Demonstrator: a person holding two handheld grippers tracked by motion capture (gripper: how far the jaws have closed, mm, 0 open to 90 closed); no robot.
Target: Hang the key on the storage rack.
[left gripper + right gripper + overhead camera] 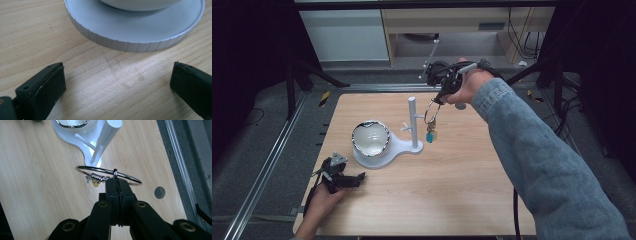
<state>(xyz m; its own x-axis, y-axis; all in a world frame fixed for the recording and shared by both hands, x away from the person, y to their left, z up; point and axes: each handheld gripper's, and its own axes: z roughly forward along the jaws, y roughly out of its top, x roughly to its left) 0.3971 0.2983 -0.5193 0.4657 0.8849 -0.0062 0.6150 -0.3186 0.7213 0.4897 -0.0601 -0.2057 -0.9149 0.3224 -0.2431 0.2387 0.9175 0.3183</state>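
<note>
Bangle [432, 111] hangs from the right gripper [443, 98], raised above the desk [462, 170] just beside the white stand's post [413, 122], its jaws pinched tight on the ring's wire. That arm stretches forward, wrist bent down. The ring hangs on edge, charms [431, 134] dangling straight down. The left gripper [354, 180] rests low on the desk, jaws wide, nothing between them, near the stand's round base [130, 37]

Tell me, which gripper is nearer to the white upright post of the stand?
The right. The right gripper, shut on the metal ring, hangs just beside the top of the post. The left gripper rests open on the table, in front of the stand's round base.
</note>
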